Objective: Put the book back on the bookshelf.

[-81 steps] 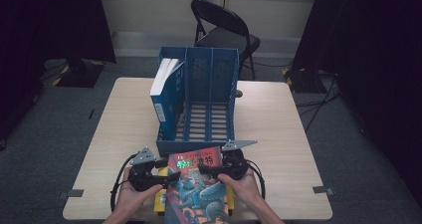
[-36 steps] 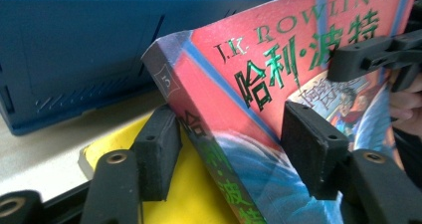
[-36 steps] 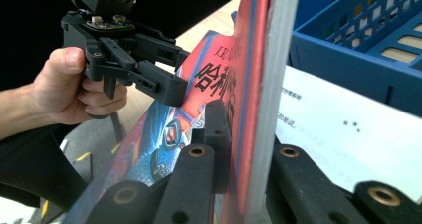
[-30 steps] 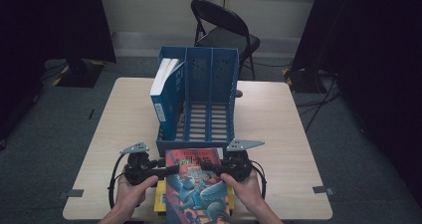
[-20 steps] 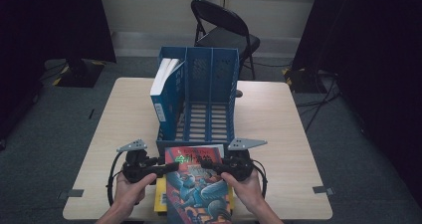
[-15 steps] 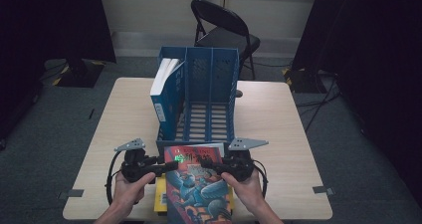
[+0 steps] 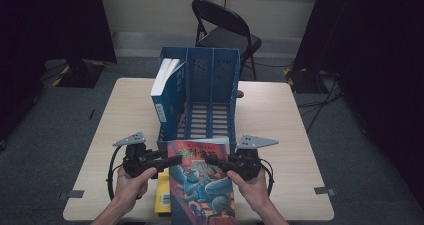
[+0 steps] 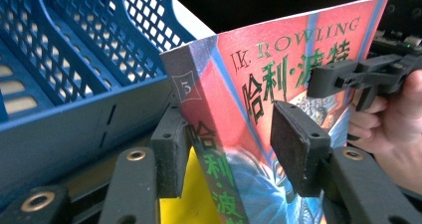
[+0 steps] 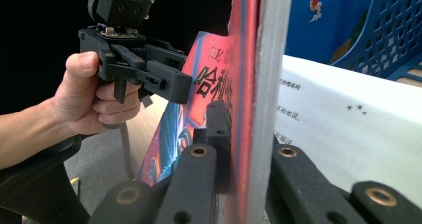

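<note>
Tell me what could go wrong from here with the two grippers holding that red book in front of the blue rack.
1. The left gripper straddles the red book's spine corner with one jaw apparently off the cover, so the book may slip or sag on that side.
2. The right gripper seems to pinch only the front cover and a few pages; the rest may fan open.
3. The blue rack stands just ahead, so the book could catch a divider going in.

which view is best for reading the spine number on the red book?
The left gripper view: the red book turns its spine corner to the camera and a "5" reads clearly there. The high view shows the book as a small cover with the spine unreadable. The right gripper view shows it edge-on, with page block and a sliver of cover.
</note>
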`<state>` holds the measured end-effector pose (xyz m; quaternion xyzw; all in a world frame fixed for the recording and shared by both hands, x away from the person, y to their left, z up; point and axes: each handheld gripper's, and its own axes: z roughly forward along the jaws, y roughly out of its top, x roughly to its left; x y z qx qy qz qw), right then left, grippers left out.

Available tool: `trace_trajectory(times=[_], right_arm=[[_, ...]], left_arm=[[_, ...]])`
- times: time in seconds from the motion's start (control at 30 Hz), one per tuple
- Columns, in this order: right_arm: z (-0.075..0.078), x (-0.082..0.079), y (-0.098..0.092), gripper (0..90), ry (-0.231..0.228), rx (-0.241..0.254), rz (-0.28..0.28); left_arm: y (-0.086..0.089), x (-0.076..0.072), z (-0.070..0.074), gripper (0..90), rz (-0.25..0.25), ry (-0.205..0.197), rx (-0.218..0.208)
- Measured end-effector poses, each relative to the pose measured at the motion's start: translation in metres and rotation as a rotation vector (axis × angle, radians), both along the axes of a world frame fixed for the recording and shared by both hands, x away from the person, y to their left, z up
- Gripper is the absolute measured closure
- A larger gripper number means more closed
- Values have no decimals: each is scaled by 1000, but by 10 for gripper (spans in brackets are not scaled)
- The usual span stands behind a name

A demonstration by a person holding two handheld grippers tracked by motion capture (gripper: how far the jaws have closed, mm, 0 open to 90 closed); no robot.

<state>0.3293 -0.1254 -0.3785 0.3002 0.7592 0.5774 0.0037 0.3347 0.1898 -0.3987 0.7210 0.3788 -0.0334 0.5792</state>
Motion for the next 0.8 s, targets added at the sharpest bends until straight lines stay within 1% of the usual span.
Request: trace_trajectory(times=[0.03,0.07,0.1,0.13,0.17,0.2,0.23,0.27,0.3,0.33,0.37,0.4,0.43,0.47,0.5,0.53,0.57,0.6,0.63,0.67,0.7,0.73,0.77,0.8], right_arm=[[1,0,0,854,-6,-4,0],[3,0,-1,854,-5,-3,-8],[3,0,-1,854,-5,-3,-8],[4,1,-4,853,-6,-3,-14],[4,1,-4,853,-6,-3,-14],[4,1,-7,854,0,8,-24],[4,1,-7,854,0,8,-24],[5,1,-7,854,-3,7,-25],[5,1,-7,854,-4,8,-25],[5,0,-6,854,-6,13,-18],[5,0,-5,854,-9,15,-13],[8,-1,-2,854,-18,12,0],[8,-1,-2,854,-18,12,0],[11,-3,2,854,-41,-1,-5],[11,-3,2,854,-41,-1,-5],[13,-4,2,854,-50,-3,-8],[14,-3,1,854,-43,9,-6],[17,-2,0,854,-47,20,-9],[17,-2,0,854,-47,20,-9],[21,-2,-1,854,-53,29,-13],[21,-2,-1,854,-53,29,-13],[25,-1,-1,855,-64,39,-20],[25,-1,-1,855,-64,39,-20],[30,-1,-2,854,-72,49,-23]], left_arm=[[-1,0,2,500,-2,0,-12],[-2,0,4,500,-11,-8,-14],[-2,0,4,499,-11,-8,-14],[-3,1,6,494,-40,2,-51],[-3,1,6,497,-40,2,-51],[-4,0,8,521,-33,-10,-38],[-7,-2,9,521,-22,-40,6],[-10,-2,10,508,-24,-30,2],[-11,0,9,498,-31,-6,-18],[-13,0,9,508,-34,-10,-18],[-16,0,9,534,-39,-25,-5],[-20,1,11,560,-40,-27,15],[-20,1,11,573,-40,-27,15],[-19,3,13,584,-43,-17,-9],[-19,3,13,607,-43,-17,-9],[-18,3,14,607,-48,-22,-27],[-17,3,17,628,-57,-28,-32],[-18,3,23,650,-51,-48,-25],[-18,3,23,654,-51,-48,-25],[-19,3,30,655,-51,-67,-12],[-19,3,30,659,-51,-67,-12],[-19,4,34,664,-52,-70,-10],[-19,4,37,664,-49,-76,-14],[-18,5,44,674,-50,-88,-22]])
